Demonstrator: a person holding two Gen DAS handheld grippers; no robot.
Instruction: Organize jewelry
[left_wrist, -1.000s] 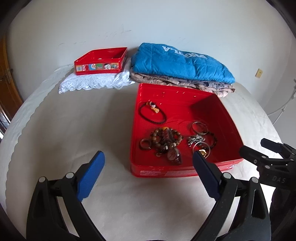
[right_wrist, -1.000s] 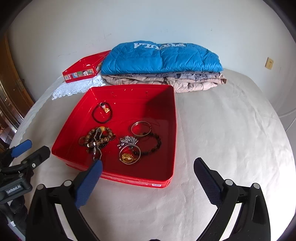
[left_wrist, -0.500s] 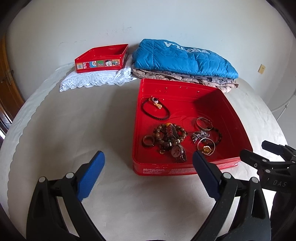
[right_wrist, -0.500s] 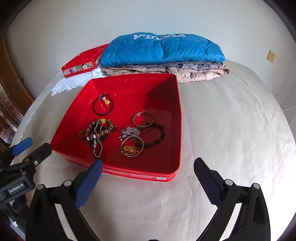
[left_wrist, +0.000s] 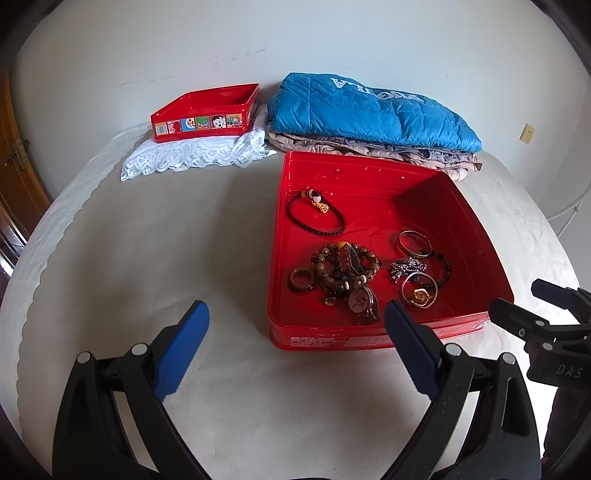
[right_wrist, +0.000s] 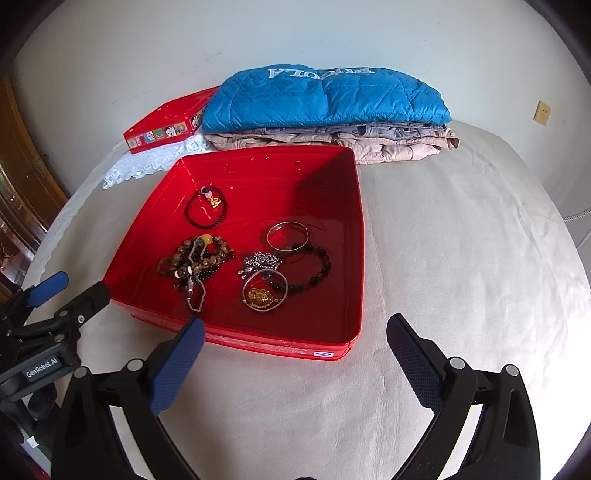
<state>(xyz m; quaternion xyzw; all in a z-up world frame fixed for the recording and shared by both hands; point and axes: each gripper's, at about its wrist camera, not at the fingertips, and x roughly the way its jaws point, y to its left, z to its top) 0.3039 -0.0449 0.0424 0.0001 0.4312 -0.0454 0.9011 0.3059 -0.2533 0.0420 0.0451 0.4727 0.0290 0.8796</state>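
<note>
A large red tray lies on the bed and holds several pieces of jewelry. A black cord bracelet lies at its far left. A brown bead bracelet cluster lies in the middle, with a silver bangle and a gold pendant ring to the right. My left gripper is open and empty before the tray's near left corner. My right gripper is open and empty at the tray's near edge.
A smaller red tin sits on white lace cloth at the back left. A folded blue jacket on beige bedding lies behind the tray. A wooden door is at the far left.
Both grippers have moved forward toward the tray, which now looks larger and nearer in both views. Both stay open.
</note>
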